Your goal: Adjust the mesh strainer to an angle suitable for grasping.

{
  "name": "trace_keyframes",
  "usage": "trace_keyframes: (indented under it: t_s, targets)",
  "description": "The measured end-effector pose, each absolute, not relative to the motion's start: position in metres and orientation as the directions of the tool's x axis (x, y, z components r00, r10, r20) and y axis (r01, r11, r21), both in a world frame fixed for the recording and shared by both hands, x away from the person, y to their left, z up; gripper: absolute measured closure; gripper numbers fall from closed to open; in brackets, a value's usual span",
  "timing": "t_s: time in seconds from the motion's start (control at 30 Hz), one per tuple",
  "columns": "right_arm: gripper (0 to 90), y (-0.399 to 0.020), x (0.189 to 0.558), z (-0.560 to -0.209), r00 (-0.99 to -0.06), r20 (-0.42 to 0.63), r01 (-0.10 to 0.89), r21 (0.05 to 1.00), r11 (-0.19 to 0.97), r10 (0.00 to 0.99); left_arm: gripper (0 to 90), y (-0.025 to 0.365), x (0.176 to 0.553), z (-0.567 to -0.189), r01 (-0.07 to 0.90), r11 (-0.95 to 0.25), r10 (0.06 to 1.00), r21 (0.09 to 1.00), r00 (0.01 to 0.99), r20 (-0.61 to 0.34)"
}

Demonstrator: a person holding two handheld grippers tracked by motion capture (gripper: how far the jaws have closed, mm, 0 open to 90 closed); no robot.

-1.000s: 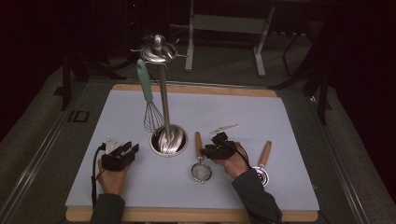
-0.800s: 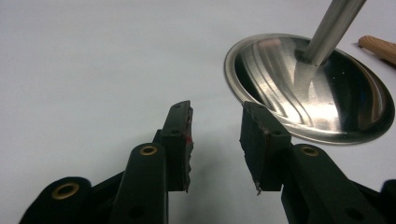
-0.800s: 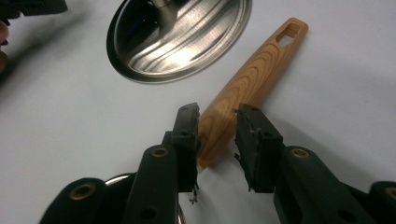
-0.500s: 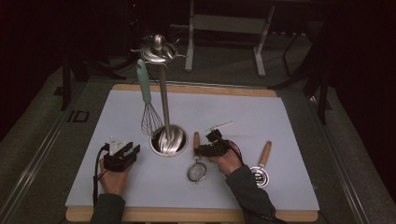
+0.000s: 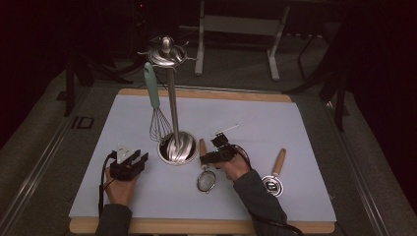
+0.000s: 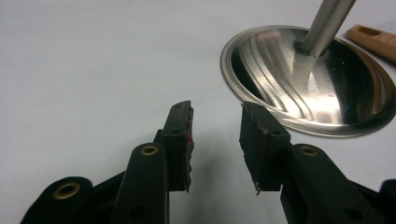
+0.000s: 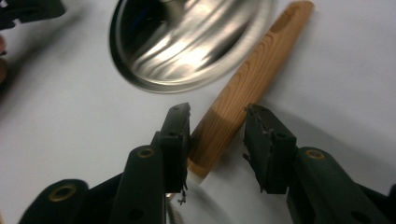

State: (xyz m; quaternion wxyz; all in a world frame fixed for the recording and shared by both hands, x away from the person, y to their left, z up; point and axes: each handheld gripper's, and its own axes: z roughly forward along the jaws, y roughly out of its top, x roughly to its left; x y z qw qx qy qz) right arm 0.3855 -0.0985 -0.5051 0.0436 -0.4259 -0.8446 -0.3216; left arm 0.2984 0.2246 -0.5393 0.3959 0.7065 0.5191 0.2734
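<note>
Straddling the strainer's wooden handle (image 7: 247,88), the right hand-held gripper (image 7: 217,140) has just been opening, ungripped; the left hand-held gripper (image 6: 215,140) gapes empty.

Wooden handle (image 7: 247,88) between open black jaws, just beside the steel stand base (image 7: 187,39) on white mat (image 7: 70,140).

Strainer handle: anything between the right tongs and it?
Nothing visible. In the right gripper view the wooden strainer handle already lies between the open jaws of the right tongs, which have just been opening. The steel stand base sits close beside the handle, not in the gap.
</note>
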Motion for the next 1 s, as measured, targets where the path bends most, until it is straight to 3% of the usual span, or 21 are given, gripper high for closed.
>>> trace_keyframes:
  t_s: [0.07,0.27,0.4,0.53,0.7,1.0]
  targets:
    - [61.8,-0.091,0.384,-0.504,-0.655,0.319,0.727,0.512,0.457,0.685,64.3,0.225,0.298,-0.539,0.515,-0.146,0.950,0.844,0.312,-0.026]
    - [60.0,-0.085,0.384,-0.503,-0.659,0.367,0.735,0.502,0.456,0.657,64.3,0.225,0.298,-0.539,0.515,-0.147,0.949,0.844,0.314,-0.025]
    - [57.0,-0.085,0.388,-0.507,-0.641,0.395,0.758,0.462,0.460,0.658,64.3,0.225,0.298,-0.539,0.515,-0.149,0.949,0.844,0.313,-0.024]
    - [60.7,-0.078,0.390,-0.514,-0.640,0.394,0.764,0.418,0.491,0.660,64.3,0.225,0.298,-0.539,0.515,-0.148,0.949,0.844,0.313,-0.025]
    - [69.4,-0.072,0.387,-0.511,-0.653,0.410,0.753,0.448,0.482,0.637,64.3,0.225,0.298,-0.539,0.515,-0.146,0.949,0.845,0.314,-0.027]
    - [70.7,-0.082,0.381,-0.493,-0.679,0.380,0.718,0.523,0.459,0.628,64.3,0.225,0.298,-0.539,0.517,-0.148,0.949,0.843,0.314,-0.026]
